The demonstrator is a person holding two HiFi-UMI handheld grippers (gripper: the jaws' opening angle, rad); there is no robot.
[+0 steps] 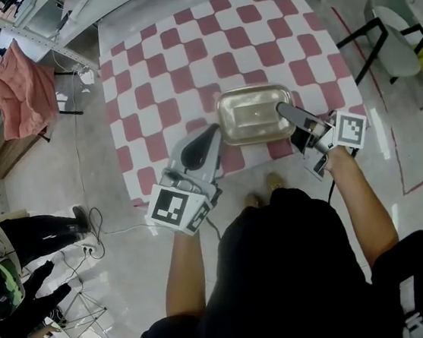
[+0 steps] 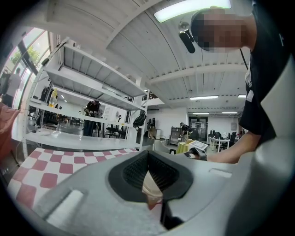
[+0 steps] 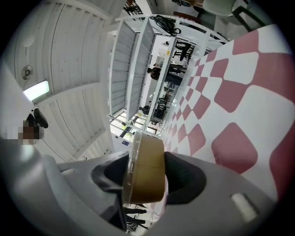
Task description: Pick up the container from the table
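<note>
Two grippers on one container, above the near edge of the checked table.

Both grippers point level at the shallow tan container [image 1: 254, 113] with its clear lid, which sits over the near end of the pink-and-white checked table [image 1: 181, 46], in front of the person. The right gripper [image 1: 285, 112] has its jaws spread wide and pressed on the container's right end, lid against one pad and base against the other. The left gripper [image 1: 212, 130] is clenched almost fully, with a thin pale sliver of the container's left rim pinched between its ribbed pads. Whether the container rests on the cloth or is raised off it cannot be told.
</note>
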